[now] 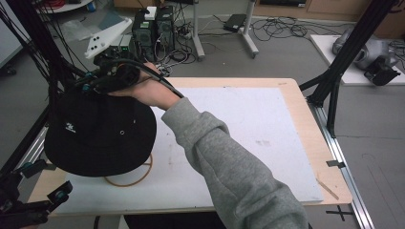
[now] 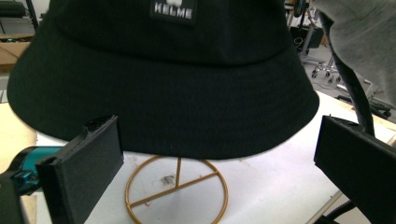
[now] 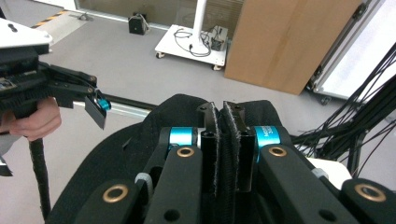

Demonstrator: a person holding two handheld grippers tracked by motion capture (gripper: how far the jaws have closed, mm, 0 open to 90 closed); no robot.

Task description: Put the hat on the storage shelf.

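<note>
Right gripper: jaws pinched shut on crown of black bucket hat, hat hanging below it, above gold wire stand.
Left gripper: jaws wide apart, empty, low, facing hat brim.
Risk, judged: thin fabric pinch slips, hat drops askew, knocks stand.
Writing: white "KELME" patch on crown; smaller white logo, unreadable.

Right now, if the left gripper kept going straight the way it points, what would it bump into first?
Probably the black fabric bucket hat. In the left gripper view, the open left gripper aims at its brim, which hangs above the thin gold wire ring stand on the white table mat. Depth is hard to judge.
</note>
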